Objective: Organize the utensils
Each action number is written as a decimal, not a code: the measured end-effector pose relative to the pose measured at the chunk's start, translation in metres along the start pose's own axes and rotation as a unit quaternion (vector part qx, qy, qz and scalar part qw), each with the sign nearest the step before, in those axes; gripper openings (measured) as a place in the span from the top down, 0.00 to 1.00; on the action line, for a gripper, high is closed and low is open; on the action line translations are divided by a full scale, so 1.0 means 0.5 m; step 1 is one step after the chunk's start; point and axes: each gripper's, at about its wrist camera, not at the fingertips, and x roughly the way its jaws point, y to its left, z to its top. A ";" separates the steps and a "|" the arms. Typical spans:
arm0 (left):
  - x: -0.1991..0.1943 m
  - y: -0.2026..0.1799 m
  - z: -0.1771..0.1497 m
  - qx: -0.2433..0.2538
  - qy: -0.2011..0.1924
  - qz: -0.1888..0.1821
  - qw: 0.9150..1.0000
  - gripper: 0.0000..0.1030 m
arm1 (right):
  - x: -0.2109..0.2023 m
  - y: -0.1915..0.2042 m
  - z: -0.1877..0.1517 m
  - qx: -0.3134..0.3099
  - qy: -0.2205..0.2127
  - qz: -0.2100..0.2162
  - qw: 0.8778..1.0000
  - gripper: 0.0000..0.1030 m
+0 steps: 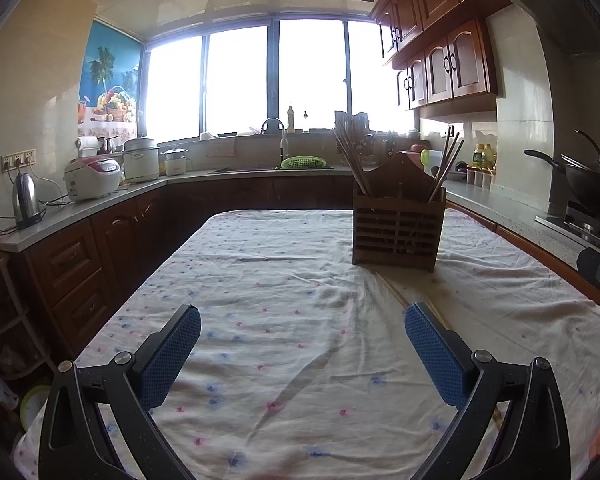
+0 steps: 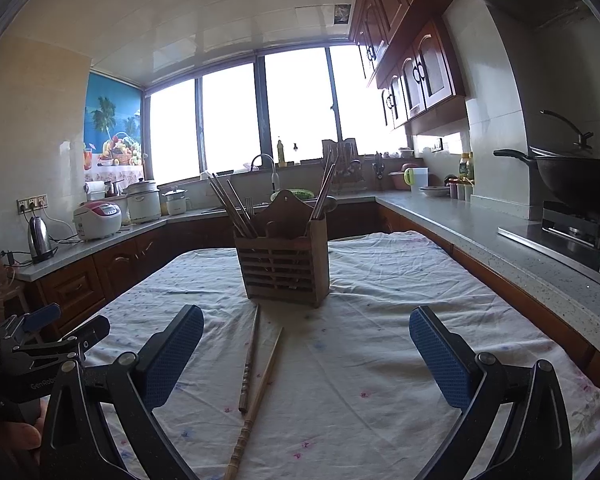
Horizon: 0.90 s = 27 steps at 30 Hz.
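Note:
A slatted wooden utensil holder (image 1: 398,224) stands on the cloth-covered table, with several chopsticks upright in its left and right compartments; it also shows in the right wrist view (image 2: 284,258). Two loose wooden chopsticks lie on the cloth in front of it: a darker one (image 2: 250,360) and a lighter one (image 2: 260,396), partly seen in the left wrist view (image 1: 396,294). My left gripper (image 1: 302,354) is open and empty above the cloth, left of the chopsticks. My right gripper (image 2: 306,356) is open and empty, with the loose chopsticks between its fingers on the table.
The table wears a white floral cloth (image 1: 280,300). Kitchen counters surround it: kettle (image 1: 26,200) and rice cooker (image 1: 92,178) on the left, sink (image 1: 274,148) at the back, wok on the stove (image 2: 580,184) at the right. The left gripper shows at the right wrist view's left edge (image 2: 52,340).

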 end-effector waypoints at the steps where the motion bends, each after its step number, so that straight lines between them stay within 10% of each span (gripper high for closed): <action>1: 0.000 -0.002 0.000 0.000 0.000 0.000 1.000 0.01 | 0.000 0.000 0.000 0.000 0.000 0.000 1.000 0.00; 27: 0.002 -0.011 0.000 -0.001 0.007 0.001 1.000 0.01 | 0.004 -0.002 0.001 0.002 0.004 0.000 1.000 0.00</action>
